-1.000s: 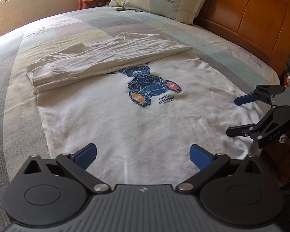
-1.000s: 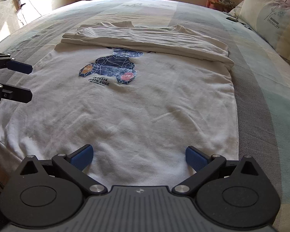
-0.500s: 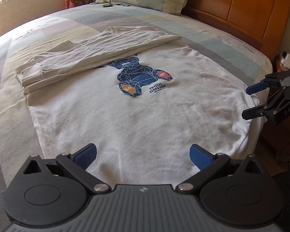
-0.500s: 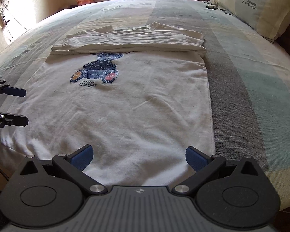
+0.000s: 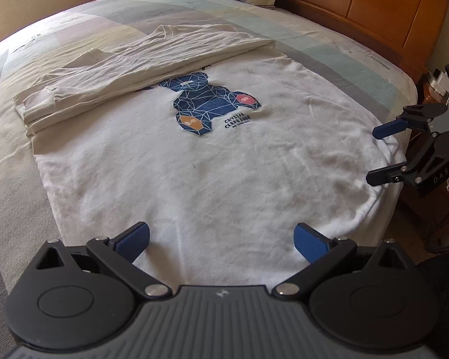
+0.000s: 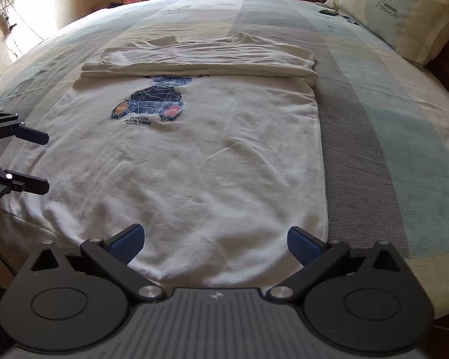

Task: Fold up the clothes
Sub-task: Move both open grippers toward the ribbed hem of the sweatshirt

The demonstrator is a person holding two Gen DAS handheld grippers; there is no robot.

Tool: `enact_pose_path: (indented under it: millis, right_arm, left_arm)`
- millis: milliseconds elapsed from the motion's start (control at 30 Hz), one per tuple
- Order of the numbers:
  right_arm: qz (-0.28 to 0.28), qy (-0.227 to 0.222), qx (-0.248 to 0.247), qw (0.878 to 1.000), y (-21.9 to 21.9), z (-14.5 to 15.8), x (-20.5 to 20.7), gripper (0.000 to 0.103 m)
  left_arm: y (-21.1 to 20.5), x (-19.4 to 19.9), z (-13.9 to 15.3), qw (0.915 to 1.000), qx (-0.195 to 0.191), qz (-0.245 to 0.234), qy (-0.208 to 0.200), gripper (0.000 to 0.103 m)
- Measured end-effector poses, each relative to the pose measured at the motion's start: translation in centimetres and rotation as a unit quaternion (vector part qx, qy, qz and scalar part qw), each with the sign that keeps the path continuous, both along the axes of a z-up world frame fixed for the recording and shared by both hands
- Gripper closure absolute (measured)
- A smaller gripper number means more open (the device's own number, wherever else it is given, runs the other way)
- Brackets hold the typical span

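A white T-shirt (image 5: 212, 167) with a blue bear print (image 5: 208, 106) lies flat on the bed, its sleeves and top folded across the far end (image 5: 128, 71). It also shows in the right wrist view (image 6: 194, 155), fold (image 6: 200, 59) at the far end. My left gripper (image 5: 221, 243) is open and empty over the shirt's hem at one corner. My right gripper (image 6: 215, 242) is open and empty over the hem at the other corner. The right gripper (image 5: 377, 155) shows in the left wrist view, the left gripper (image 6: 40, 161) in the right wrist view.
The bed (image 6: 389, 125) has a striped cover. A pillow (image 6: 401, 12) lies at the head by the wooden headboard (image 5: 383, 9). A small dark object (image 6: 327, 12) lies near the pillow. A bedside stand (image 5: 434, 89) is past the bed's edge.
Both grippers have shifted along the hem end of the shirt and tilted a little; the views have swung. Both stay open and empty. The shirt has not moved.
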State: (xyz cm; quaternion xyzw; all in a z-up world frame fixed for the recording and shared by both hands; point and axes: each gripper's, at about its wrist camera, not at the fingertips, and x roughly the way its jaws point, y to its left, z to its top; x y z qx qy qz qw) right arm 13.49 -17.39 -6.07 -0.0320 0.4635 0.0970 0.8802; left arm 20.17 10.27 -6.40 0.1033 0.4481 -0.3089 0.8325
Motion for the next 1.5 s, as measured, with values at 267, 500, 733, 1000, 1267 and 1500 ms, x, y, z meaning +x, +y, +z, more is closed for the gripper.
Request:
enact_pose_path:
  millis: [267, 500, 733, 1000, 1267, 1500]
  right_arm:
    - [0.018, -0.017, -0.018, 1.0, 0.2, -1.0, -0.7, 0.0]
    - [0.057, -0.034, -0.018, 0.998, -0.5, -1.2, -0.6, 0.0]
    - [0.121, -0.044, -0.009, 0.992, -1.5, -1.2, -0.1, 0.0]
    - [0.162, -0.059, 0.024, 0.985, -2.4, 1.2, 2.8, 0.0]
    - [0.211, -0.064, 0.001, 0.975, -3.4, -1.6, 2.7, 0.0]
    - [0.21, -0.1, 0.008, 0.973, -3.6, -2.1, 1.8, 0.0]
  left_arm:
    - [1.2, -2.8, 0.3, 0.9991, 0.008, 0.041, -0.002, 0.001]
    - [1.0, -5.9, 0.2, 0.9955, -0.011, 0.094, 0.003, 0.001]
    - [0.2, -8.1, 1.1, 0.9873, 0.011, 0.158, -0.01, 0.001]
    - [-1.0, -8.9, 0.6, 0.9784, 0.031, 0.204, -0.005, 0.001]
    - [-1.9, -9.5, 0.7, 0.9692, 0.052, 0.241, -0.004, 0.001]
    - [-4.6, -10.2, -0.1, 0.979, 0.093, 0.176, -0.042, 0.001]
